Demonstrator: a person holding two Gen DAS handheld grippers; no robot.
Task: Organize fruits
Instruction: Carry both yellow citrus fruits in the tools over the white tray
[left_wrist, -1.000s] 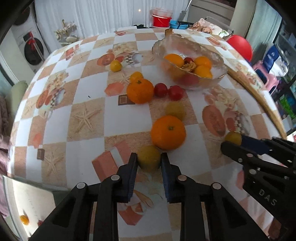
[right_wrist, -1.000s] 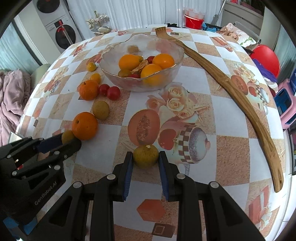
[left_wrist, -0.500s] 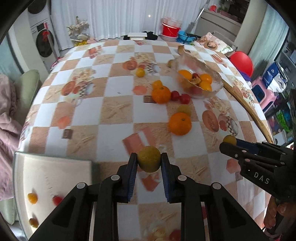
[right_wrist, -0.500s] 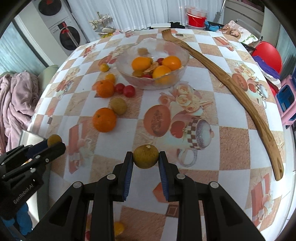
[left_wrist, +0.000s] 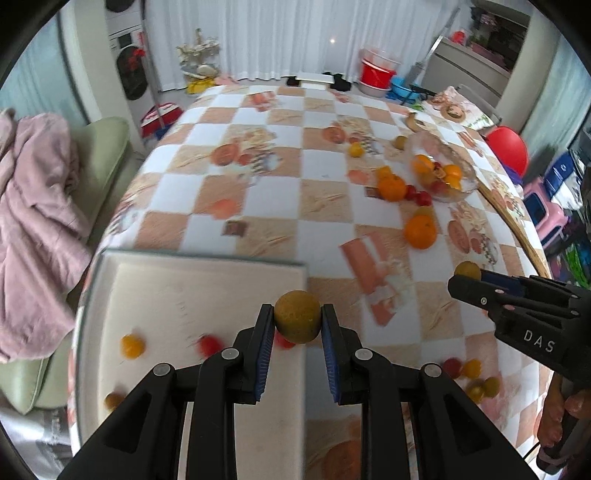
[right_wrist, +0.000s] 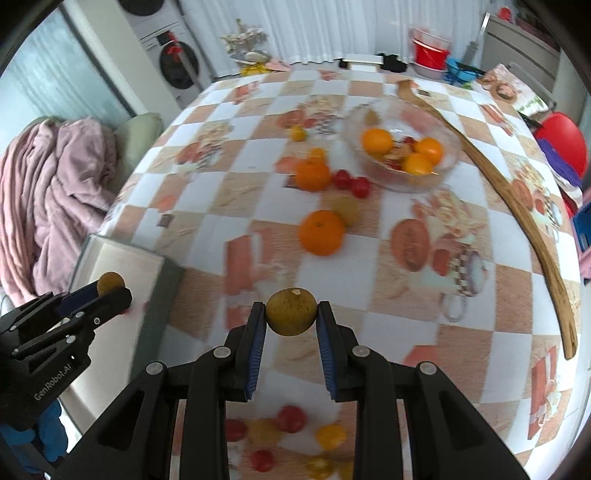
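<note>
My left gripper (left_wrist: 297, 323) is shut on a yellow-green round fruit (left_wrist: 296, 315), held above the right edge of a white tray (left_wrist: 177, 291) that holds a small orange fruit (left_wrist: 132, 346) and red tomatoes (left_wrist: 208, 344). My right gripper (right_wrist: 291, 317) is shut on a similar yellow-green fruit (right_wrist: 291, 311), held above the checkered table. Each gripper shows in the other's view, the right one (left_wrist: 467, 275) at the right edge, the left one (right_wrist: 110, 286) at the left over the tray (right_wrist: 122, 258).
A glass bowl (right_wrist: 447, 162) with oranges stands far right. Loose oranges (right_wrist: 320, 232), red tomatoes (right_wrist: 351, 182) and a green fruit (right_wrist: 347, 210) lie mid-table. Small tomatoes and yellow fruits (right_wrist: 291, 419) lie near the front edge. A long wooden stick (right_wrist: 517, 206) lies right. A pink blanket (left_wrist: 33, 206) lies left.
Both grippers have lifted and pulled back toward the near left with their fruits held. The left one has gone from the table to over the tray edge.
</note>
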